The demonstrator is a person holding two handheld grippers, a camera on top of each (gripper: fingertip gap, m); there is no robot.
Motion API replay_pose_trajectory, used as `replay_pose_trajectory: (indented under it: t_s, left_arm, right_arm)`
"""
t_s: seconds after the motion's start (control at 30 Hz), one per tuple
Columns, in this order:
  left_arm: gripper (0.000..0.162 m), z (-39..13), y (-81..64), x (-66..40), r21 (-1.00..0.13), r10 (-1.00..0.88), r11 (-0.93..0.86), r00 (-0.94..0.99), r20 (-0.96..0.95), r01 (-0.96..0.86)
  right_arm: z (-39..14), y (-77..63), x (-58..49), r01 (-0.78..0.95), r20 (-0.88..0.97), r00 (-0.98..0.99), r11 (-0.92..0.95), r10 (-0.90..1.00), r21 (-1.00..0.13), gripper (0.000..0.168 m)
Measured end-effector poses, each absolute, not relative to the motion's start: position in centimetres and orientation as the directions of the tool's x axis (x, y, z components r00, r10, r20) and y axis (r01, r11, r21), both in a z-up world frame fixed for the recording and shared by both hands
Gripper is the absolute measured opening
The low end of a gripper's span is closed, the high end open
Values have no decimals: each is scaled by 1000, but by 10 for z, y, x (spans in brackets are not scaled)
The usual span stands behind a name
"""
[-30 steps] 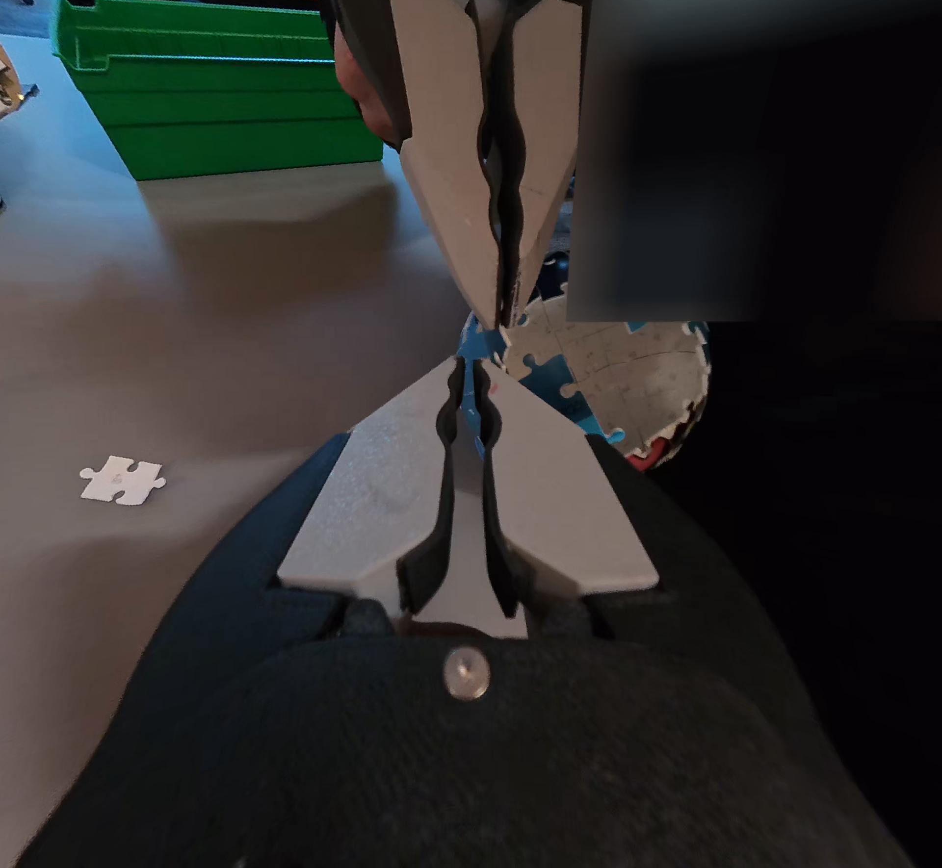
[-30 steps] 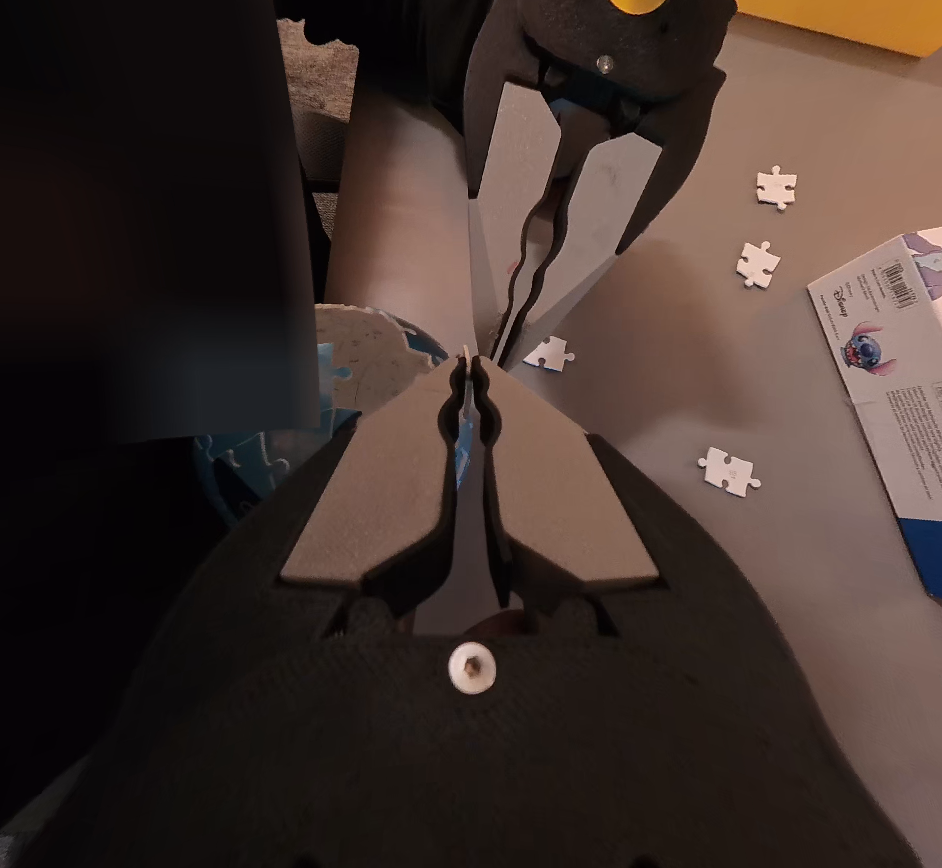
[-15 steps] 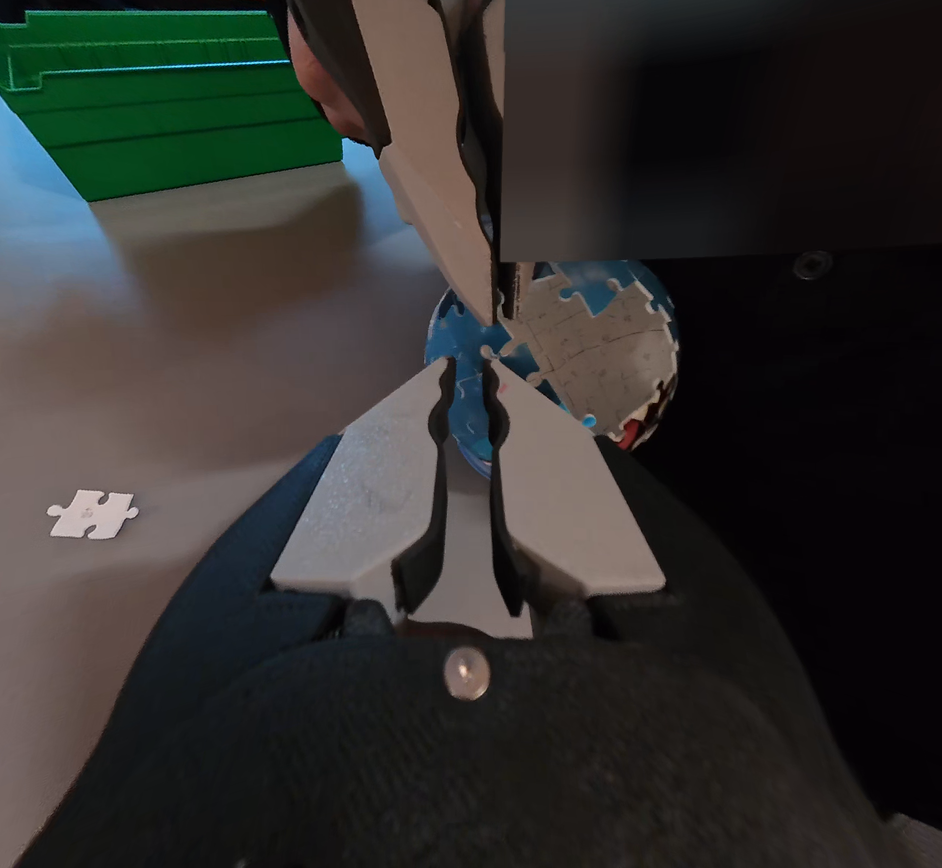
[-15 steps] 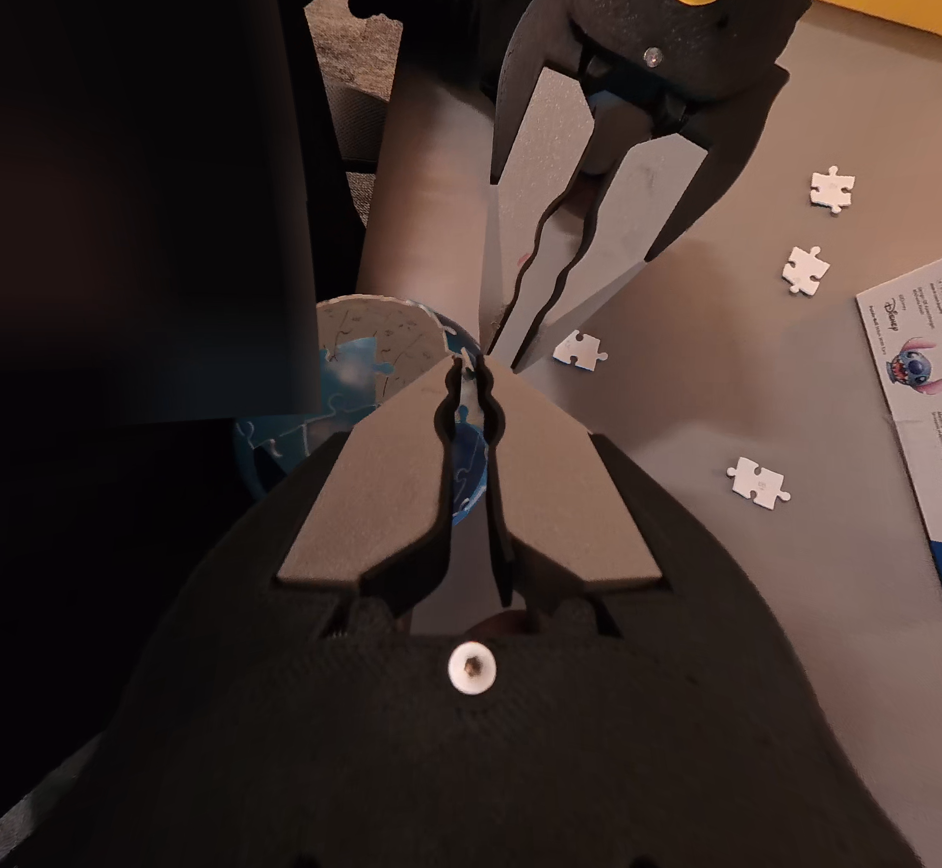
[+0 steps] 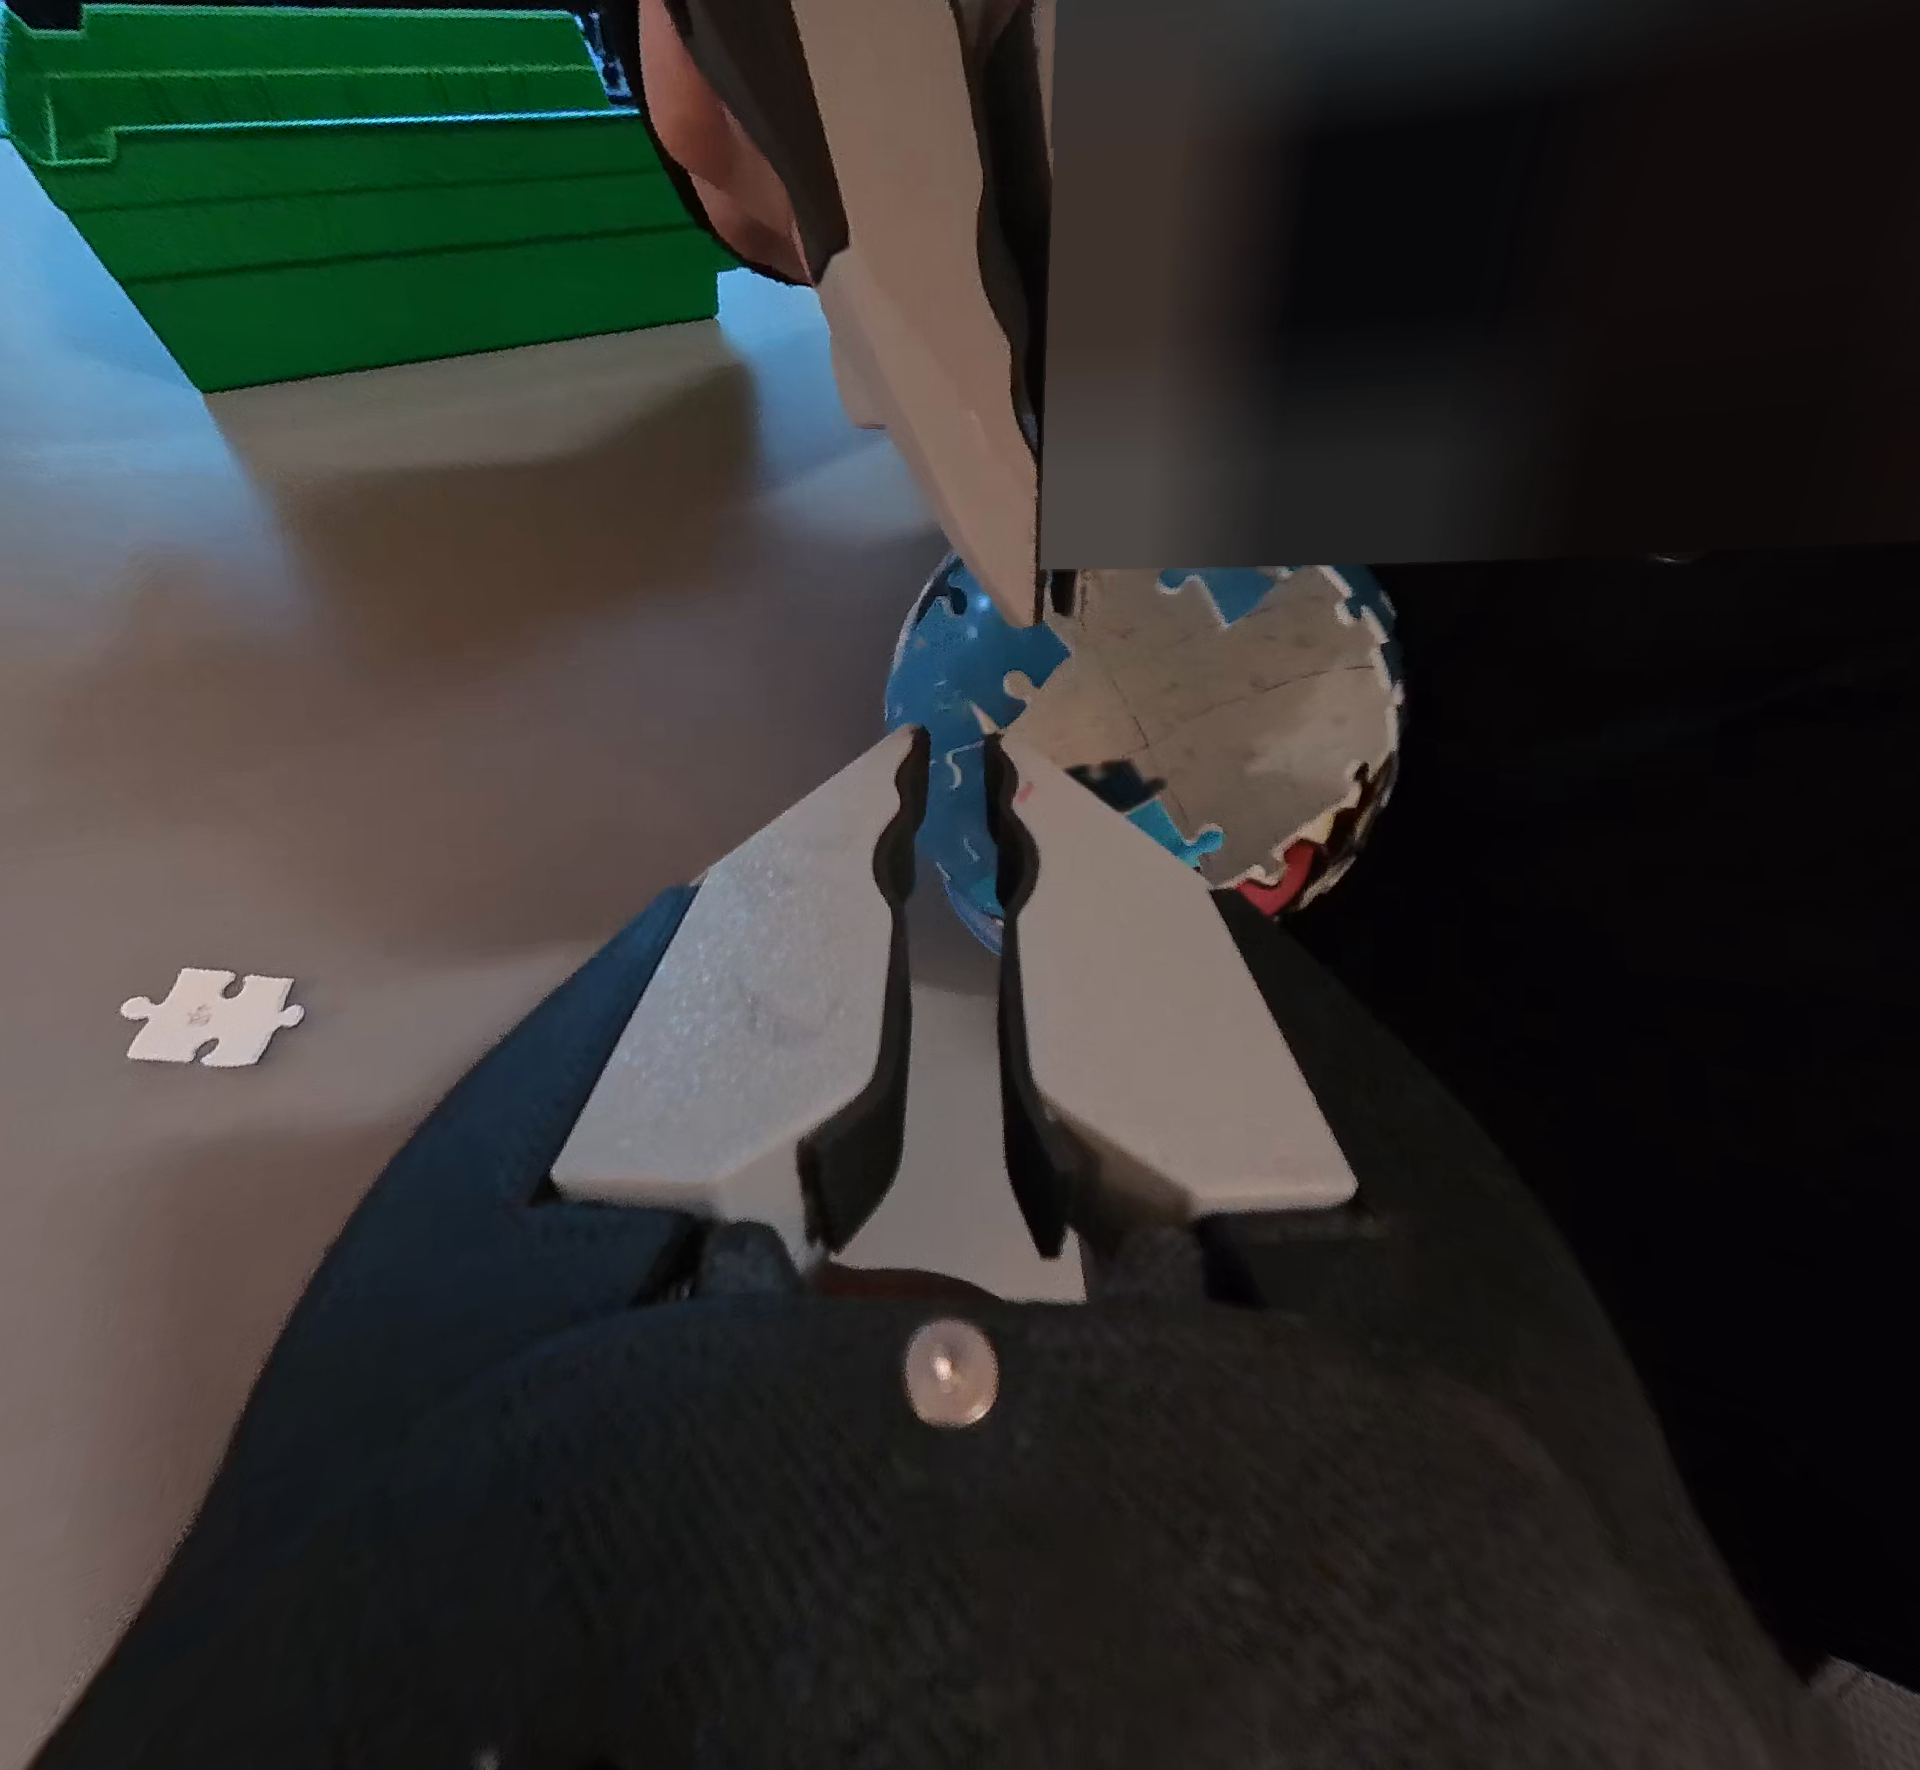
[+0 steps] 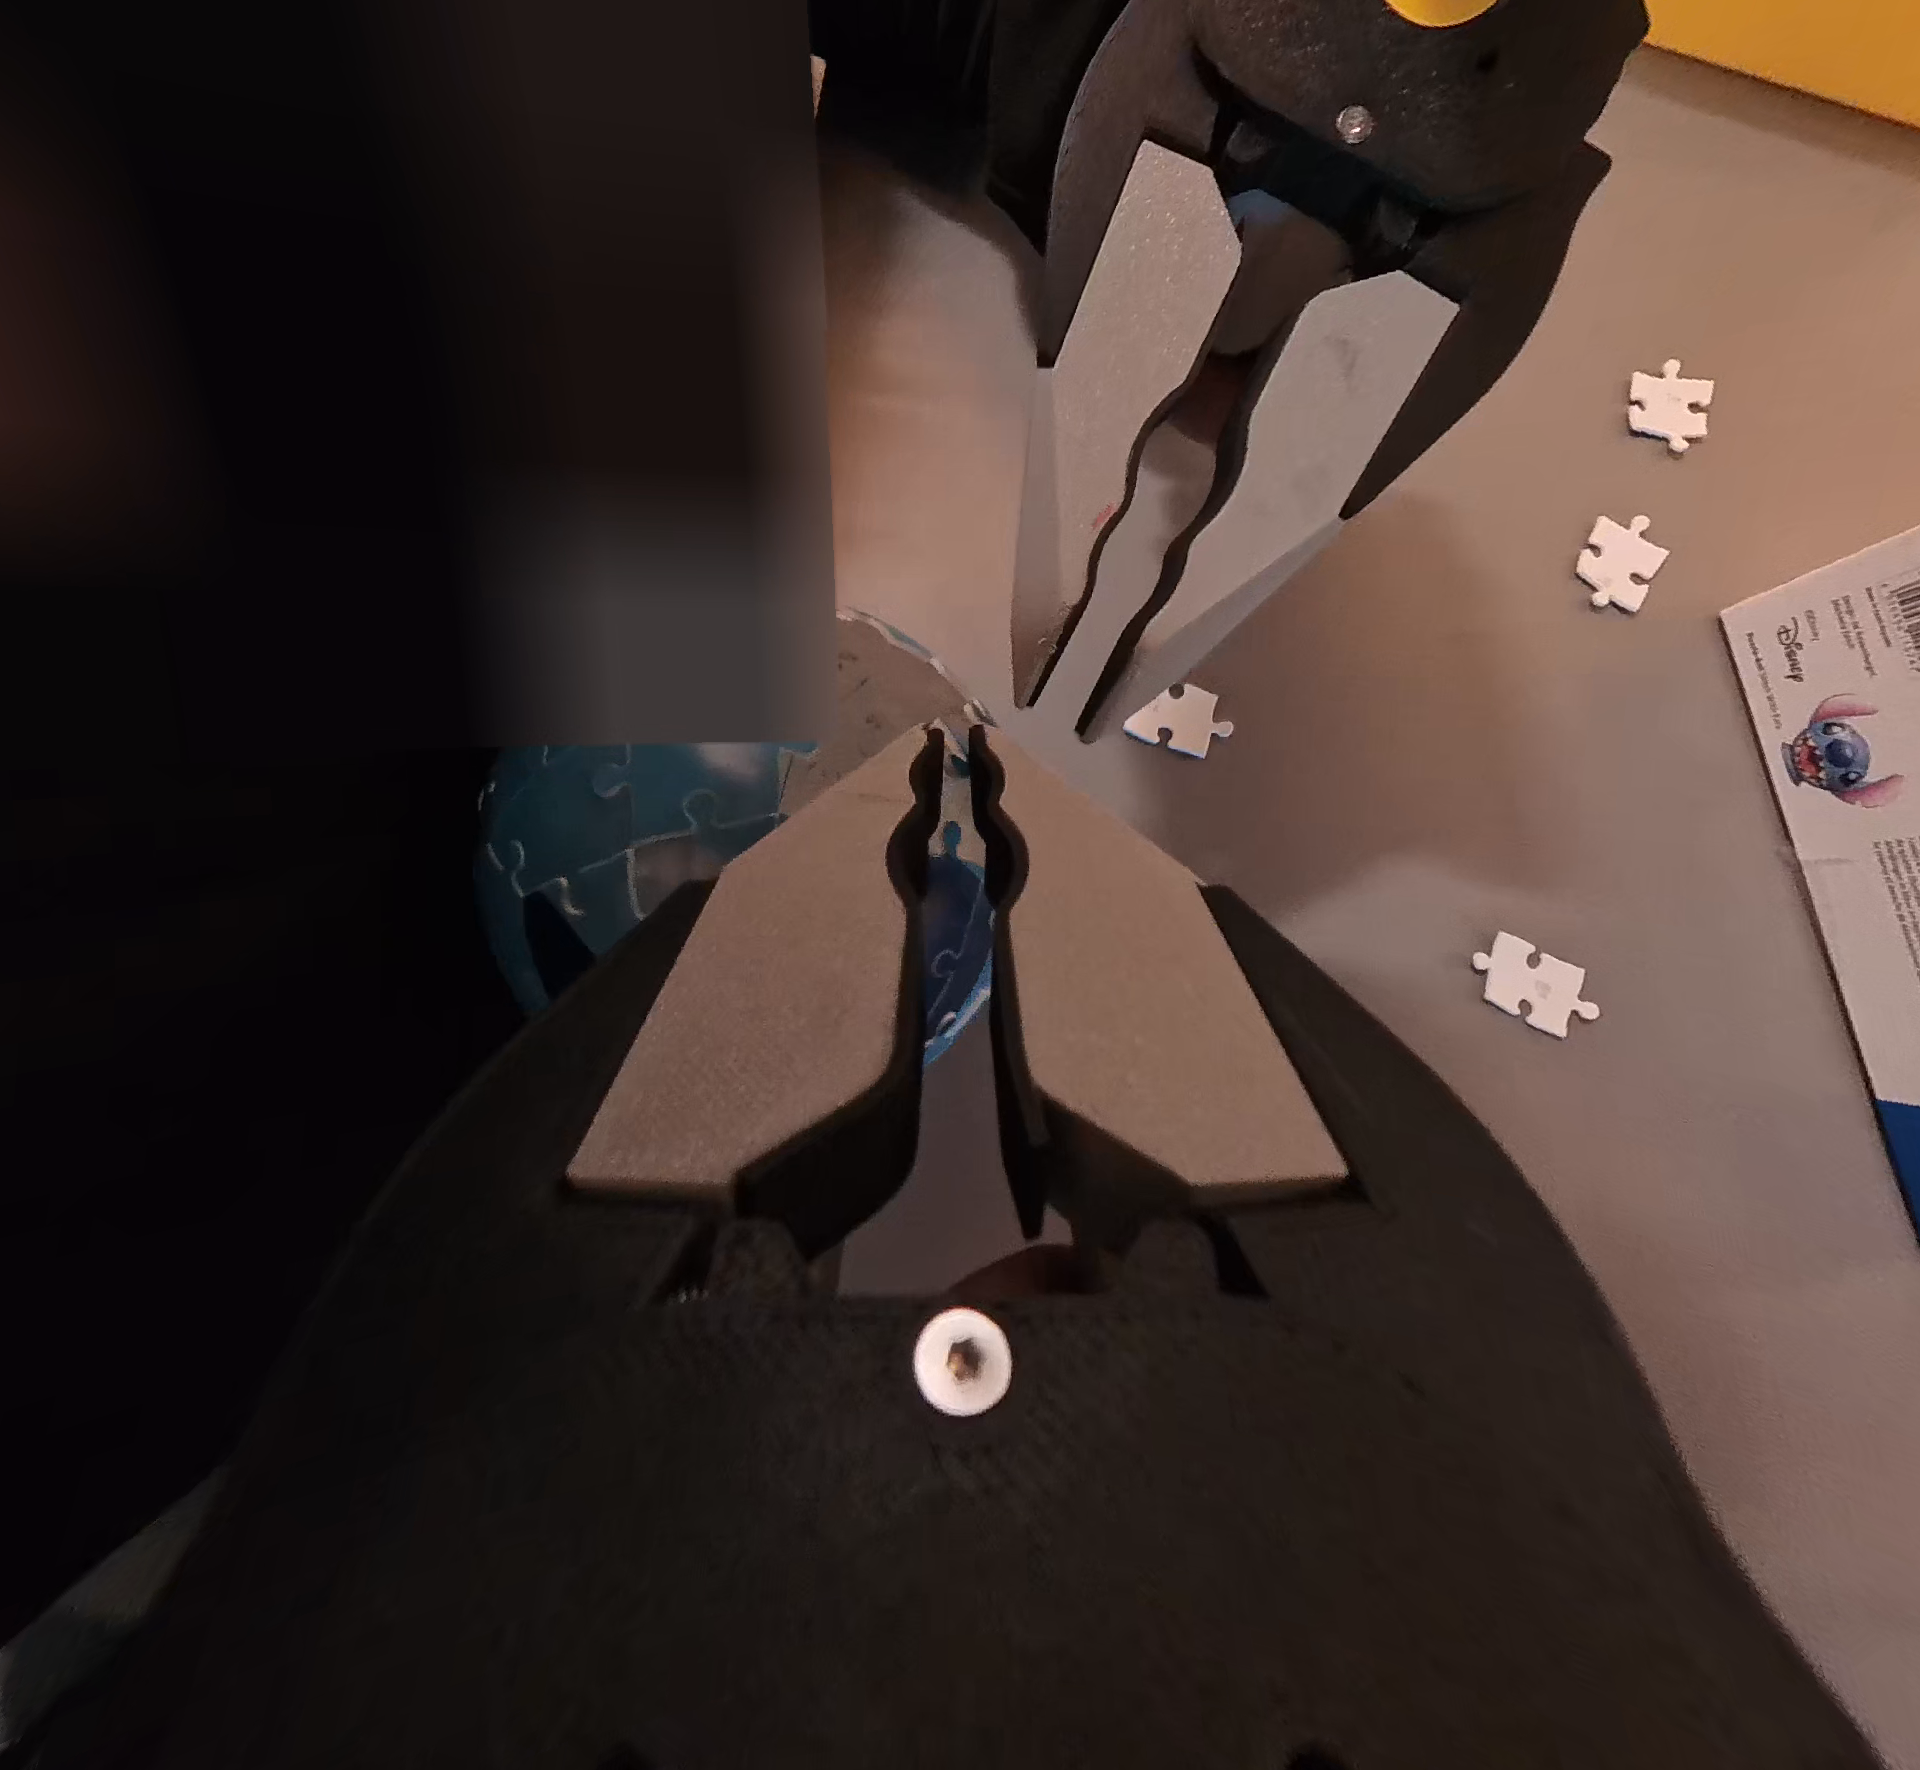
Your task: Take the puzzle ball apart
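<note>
Up front in the left wrist view, the left gripper (image 5: 954, 738) has its fingers slightly parted and empty before the puzzle ball (image 5: 1195, 733) on the grey surface (image 5: 416, 629). From the right wrist view, the right gripper (image 6: 954, 733) pinches a thin piece (image 6: 955, 756) at the ball's rim; loose pieces (image 6: 1536, 980) lie nearby.

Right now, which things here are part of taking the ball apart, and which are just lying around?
Part of the job:
- puzzle ball
- left tongs
- right tongs
- loose puzzle pieces

Lying about:
- green bins
- printed box
- yellow container
</note>
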State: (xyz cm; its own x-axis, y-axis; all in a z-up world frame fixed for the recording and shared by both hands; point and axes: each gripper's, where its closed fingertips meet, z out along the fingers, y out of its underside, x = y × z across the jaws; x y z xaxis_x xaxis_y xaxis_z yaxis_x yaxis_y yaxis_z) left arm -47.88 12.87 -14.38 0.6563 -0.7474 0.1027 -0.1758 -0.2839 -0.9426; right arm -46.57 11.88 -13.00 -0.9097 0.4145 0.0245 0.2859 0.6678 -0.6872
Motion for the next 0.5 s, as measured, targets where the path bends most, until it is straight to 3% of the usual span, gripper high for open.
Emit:
replay_pose_trajectory:
  t_s: [0.5]
  left_arm:
    - [18,-149,130,-459,-936,-769,-277,634,80,-217]
  right_arm:
    - [-134,122,-470,295,63,-880,647,470,-704,0]
